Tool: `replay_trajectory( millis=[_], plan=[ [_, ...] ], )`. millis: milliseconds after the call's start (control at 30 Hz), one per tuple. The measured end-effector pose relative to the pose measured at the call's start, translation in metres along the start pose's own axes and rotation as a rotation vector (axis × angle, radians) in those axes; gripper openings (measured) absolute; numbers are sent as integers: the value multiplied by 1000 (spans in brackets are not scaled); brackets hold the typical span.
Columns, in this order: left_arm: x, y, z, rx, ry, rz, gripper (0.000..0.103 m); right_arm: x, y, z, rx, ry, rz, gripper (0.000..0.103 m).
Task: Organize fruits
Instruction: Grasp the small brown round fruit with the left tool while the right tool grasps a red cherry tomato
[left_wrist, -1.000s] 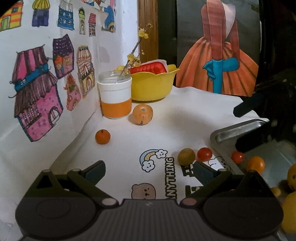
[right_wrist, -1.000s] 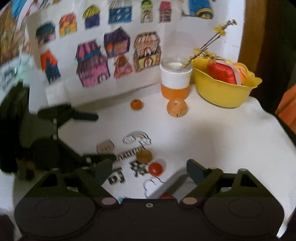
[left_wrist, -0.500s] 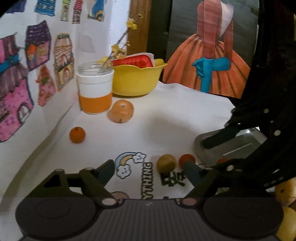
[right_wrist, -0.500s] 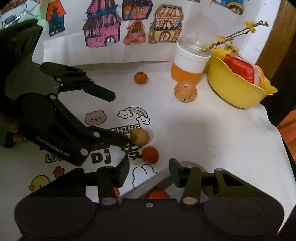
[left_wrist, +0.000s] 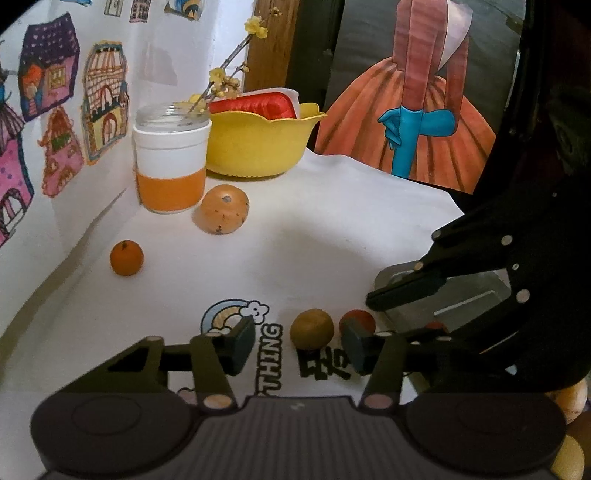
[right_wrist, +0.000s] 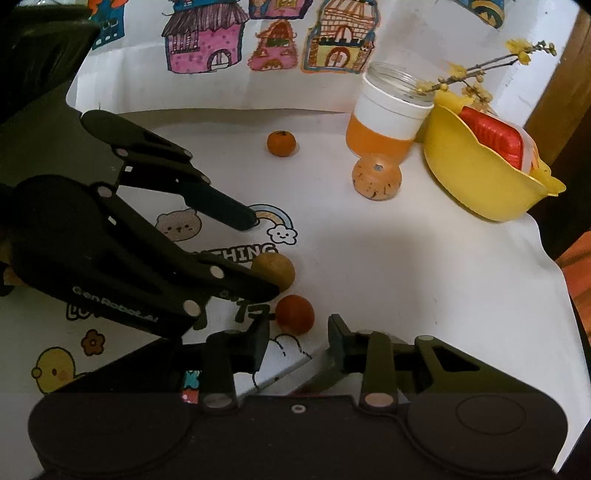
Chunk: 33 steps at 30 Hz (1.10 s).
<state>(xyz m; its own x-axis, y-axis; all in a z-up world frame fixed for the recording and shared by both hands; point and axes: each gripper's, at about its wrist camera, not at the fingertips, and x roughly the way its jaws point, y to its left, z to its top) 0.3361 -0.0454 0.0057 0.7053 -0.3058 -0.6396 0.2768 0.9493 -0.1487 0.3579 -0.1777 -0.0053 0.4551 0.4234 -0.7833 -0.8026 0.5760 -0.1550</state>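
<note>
A brown-yellow fruit (left_wrist: 312, 328) lies on the printed white cloth, just ahead of my left gripper (left_wrist: 298, 345) and in line with the gap between its fingers. That gripper is open and apart from the fruit. A red fruit (right_wrist: 294, 314) sits beside the brown one, right in front of my right gripper (right_wrist: 299, 338), which is open and holds nothing. The right gripper hangs over the corner of a metal tray (left_wrist: 454, 295). Farther back lie a small orange (left_wrist: 126, 257) and a larger speckled orange fruit (left_wrist: 225, 208).
A white and orange jar (left_wrist: 170, 158) with a flower twig stands by the wall. Beside it a yellow bowl (left_wrist: 258, 147) holds a red packet. Yellow fruits (left_wrist: 570, 402) show at the tray's near right. The cloth's edge drops off at the right.
Both grippers have moved forward and down toward the brown and red fruits. The left gripper's fingers now reach beside the brown fruit. The right gripper's fingers stand closer together than one second ago.
</note>
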Motion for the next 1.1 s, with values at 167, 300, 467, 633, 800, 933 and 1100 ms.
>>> replay_trajectory(
  millis=[167, 300, 467, 633, 800, 933, 1100],
  plan=[
    [6, 0, 1, -27, 24, -27, 34, 2, -1, 1, 3, -4, -3, 25],
    [7, -2, 0, -20, 35, -30, 30, 1, 1, 0, -5, -7, -7, 24],
    [6, -2, -2, -31, 36, -27, 29, 0, 1, -3, 2, -13, -11, 23],
    [2, -3, -1, -45, 27, -21, 29, -6, 0, -8, 22, -26, -22, 23],
    [-3, -8, 1, -54, 15, -23, 29, -17, -1, -10, 40, -42, -46, 23],
    [-7, -17, 1, -44, 3, -35, 29, -30, -3, -14, 55, -57, -64, 23],
    [-9, -29, 2, -37, -6, -51, 29, -45, -9, -23, 76, -62, -94, 23]
  ],
)
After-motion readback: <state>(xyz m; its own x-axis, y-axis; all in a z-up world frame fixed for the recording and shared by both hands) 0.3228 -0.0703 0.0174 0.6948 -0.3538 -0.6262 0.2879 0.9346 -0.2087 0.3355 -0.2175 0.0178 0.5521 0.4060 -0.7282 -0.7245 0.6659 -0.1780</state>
